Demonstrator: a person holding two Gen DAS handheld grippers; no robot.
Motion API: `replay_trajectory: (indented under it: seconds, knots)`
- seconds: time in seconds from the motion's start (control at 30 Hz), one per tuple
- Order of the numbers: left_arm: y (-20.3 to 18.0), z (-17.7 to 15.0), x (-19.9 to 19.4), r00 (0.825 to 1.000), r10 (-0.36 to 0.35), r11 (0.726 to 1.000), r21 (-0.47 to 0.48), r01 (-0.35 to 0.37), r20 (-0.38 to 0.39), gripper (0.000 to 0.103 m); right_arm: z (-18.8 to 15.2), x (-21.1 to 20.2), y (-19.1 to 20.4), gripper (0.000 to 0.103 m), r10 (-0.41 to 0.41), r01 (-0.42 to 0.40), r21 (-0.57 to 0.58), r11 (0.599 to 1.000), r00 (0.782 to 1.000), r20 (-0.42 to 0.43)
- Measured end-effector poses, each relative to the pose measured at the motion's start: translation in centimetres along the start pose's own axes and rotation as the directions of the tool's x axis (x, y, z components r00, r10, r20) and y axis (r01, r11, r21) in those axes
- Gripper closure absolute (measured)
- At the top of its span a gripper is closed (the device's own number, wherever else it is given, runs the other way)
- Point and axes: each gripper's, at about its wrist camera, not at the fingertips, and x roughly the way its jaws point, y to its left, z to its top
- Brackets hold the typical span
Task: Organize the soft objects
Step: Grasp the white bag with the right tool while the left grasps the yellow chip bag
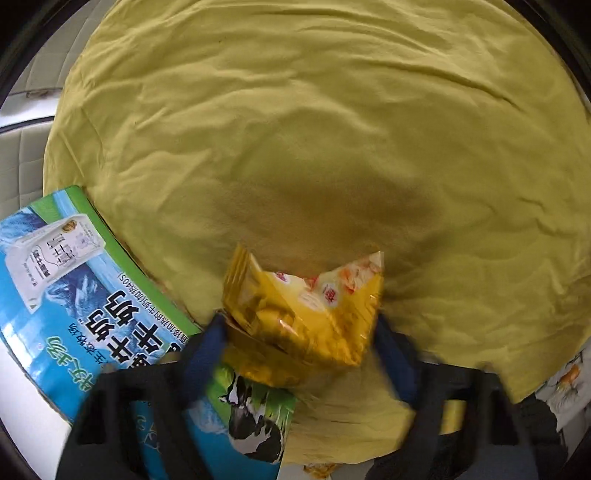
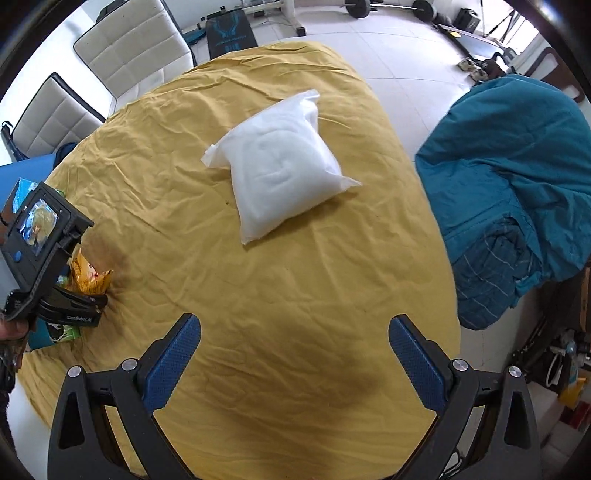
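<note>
My left gripper [image 1: 301,332] is shut on a yellow snack bag [image 1: 306,314] and holds it just above the yellow tablecloth [image 1: 295,129], next to a blue and green milk carton box [image 1: 74,280]. In the right wrist view the left gripper [image 2: 88,291] with the snack bag [image 2: 86,275] is at the table's left edge. My right gripper [image 2: 295,347] is open and empty above the cloth. A white soft pillow bag [image 2: 280,166] lies on the cloth beyond it, apart from both grippers.
White padded chairs [image 2: 129,44] stand at the far left of the table. A chair draped in teal fabric [image 2: 517,166] stands to the right. Gym gear [image 2: 369,7] lies on the white floor behind.
</note>
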Motion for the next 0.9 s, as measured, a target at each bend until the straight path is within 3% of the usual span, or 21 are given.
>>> replay_trajectory:
  seconds: [0.13,0.2,0.27,0.37,0.43,0.47,0.5,0.63,0.8,0.9]
  knots:
    - [0.4,-0.3,-0.4,0.999,-0.048,0.996,-0.068,0.050,0.024,0.040,2.1,0.9,0.0,0.000,0.020,-0.020,-0.004,1.000,1.000,-0.003]
    - [1.1,-0.6,-1.5,0.985,-0.154,0.975,-0.147,0.164,0.077,0.040,3.6,1.4,-0.2,0.000,0.037,-0.037,-0.004,0.999,0.999,-0.002]
    - [2.1,-0.8,-2.4,0.953,-0.270,0.926,-0.234,0.296,0.138,0.040,5.6,2.1,-0.3,0.000,0.049,-0.049,-0.010,0.999,0.999,-0.005]
    - [3.5,-1.2,-2.8,0.864,-0.445,0.793,-0.345,0.502,0.235,0.040,8.4,3.4,0.0,0.000,0.048,-0.049,-0.042,0.998,0.999,-0.012]
    - [4.0,-1.3,-2.3,0.811,-0.517,0.711,-0.390,0.585,0.275,0.040,10.4,5.0,0.4,0.000,0.044,-0.047,-0.069,0.996,0.998,-0.047]
    - [4.1,-1.3,-2.0,0.796,-0.533,0.686,-0.405,0.605,0.287,0.038,11.2,5.8,0.6,0.000,0.043,-0.048,-0.077,0.996,0.997,-0.066]
    - [4.1,-1.3,-1.6,0.792,-0.534,0.672,-0.419,0.610,0.297,0.038,12.0,6.9,0.8,0.000,0.038,-0.046,-0.089,0.995,0.995,-0.092]
    - [3.4,-1.9,0.3,0.815,-0.502,0.695,-0.426,0.579,0.289,0.035,13.6,9.2,0.8,0.000,0.017,-0.029,-0.085,0.996,0.991,-0.136]
    - [2.2,-1.8,1.7,0.819,-0.494,0.706,-0.415,0.573,0.290,0.031,14.3,11.1,-0.2,0.001,0.060,-0.067,-0.029,0.997,0.981,-0.185]
    - [1.6,-1.9,2.2,0.818,-0.498,0.715,-0.397,0.575,0.289,0.029,14.2,12.1,-0.1,0.001,0.042,-0.049,-0.033,0.998,0.980,-0.196]
